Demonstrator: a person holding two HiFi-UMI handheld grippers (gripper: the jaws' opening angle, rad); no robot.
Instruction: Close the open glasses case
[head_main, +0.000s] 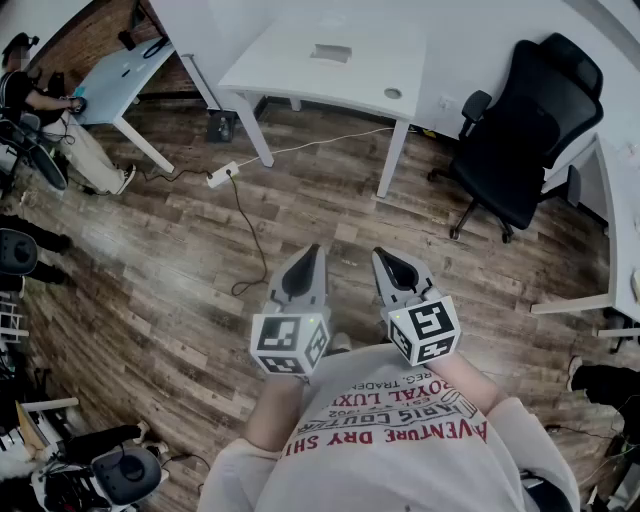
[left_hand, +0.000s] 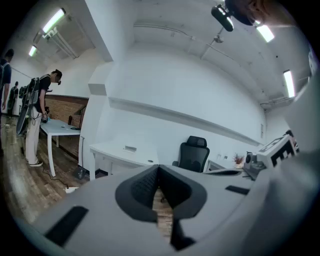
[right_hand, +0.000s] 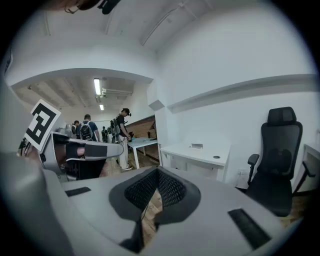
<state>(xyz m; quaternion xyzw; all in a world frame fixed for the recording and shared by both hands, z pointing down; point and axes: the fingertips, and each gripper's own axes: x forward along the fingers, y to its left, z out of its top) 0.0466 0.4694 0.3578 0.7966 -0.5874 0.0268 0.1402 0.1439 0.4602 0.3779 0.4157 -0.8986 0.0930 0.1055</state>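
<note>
No glasses case shows in any view. In the head view both grippers are held close in front of my chest, side by side above the wooden floor (head_main: 180, 260). The left gripper (head_main: 311, 252) points forward with its jaws pressed together and nothing between them; the left gripper view shows the same for the left gripper (left_hand: 159, 169). My right gripper (head_main: 381, 256) sits just to its right, also shut and empty, and the right gripper (right_hand: 157, 172) shows its dark pads meeting at the tips. Each carries its marker cube near my hands.
A white desk (head_main: 300, 75) stands ahead by the wall, with a small grey item (head_main: 330, 52) on it. To the right is a black office chair (head_main: 525, 140) and another desk edge (head_main: 618, 215). A power strip (head_main: 222, 175) and cable lie on the floor. A person (head_main: 45, 110) stands far left.
</note>
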